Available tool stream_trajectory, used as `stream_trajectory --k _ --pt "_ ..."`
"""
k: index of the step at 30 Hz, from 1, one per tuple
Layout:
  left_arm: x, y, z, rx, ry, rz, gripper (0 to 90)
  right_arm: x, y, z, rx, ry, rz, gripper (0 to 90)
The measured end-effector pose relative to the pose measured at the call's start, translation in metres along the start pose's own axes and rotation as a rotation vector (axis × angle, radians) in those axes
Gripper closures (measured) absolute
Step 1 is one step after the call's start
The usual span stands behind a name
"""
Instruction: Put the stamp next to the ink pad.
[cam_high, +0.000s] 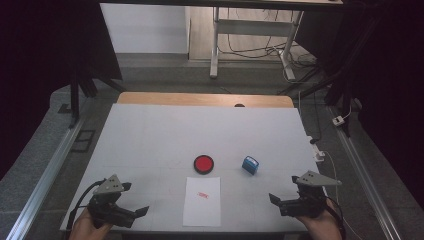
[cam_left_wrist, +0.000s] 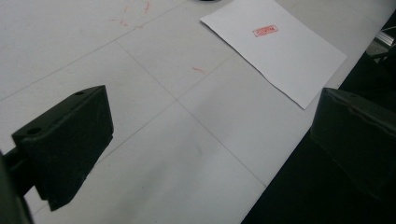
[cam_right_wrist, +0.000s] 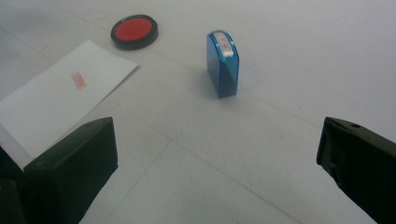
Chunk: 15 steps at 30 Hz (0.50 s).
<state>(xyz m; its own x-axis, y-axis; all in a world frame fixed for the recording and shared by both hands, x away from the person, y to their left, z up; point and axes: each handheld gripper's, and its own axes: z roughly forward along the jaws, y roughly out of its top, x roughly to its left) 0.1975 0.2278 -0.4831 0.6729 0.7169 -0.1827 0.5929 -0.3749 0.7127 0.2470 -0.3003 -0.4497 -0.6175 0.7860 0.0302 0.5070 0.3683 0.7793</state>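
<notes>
Black jaws spread wide on my right tongs (cam_high: 286, 199) and left tongs (cam_high: 134, 198), both empty at the near edge. Blue stamp (cam_right_wrist: 222, 63) stands ahead, paper (cam_high: 202, 201) already marked. Next, I judge: right closes on it.

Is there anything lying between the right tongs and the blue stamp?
No. In the right gripper view, bare white table lies between the open right tongs and the upright blue stamp. The high view agrees.
</notes>
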Motion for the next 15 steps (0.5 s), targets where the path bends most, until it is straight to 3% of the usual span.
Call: stream_trajectory --k 8,15 --pt "-0.001 0.0 0.0 0.0 0.011 0.0 0.0 -0.003 -0.019 -0.015 0.036 -0.016 0.058 0.0" --pt "-0.001 0.001 0.0 -0.003 0.01 -0.001 0.0 -0.004 -0.023 -0.021 0.029 -0.025 0.083 0.0"
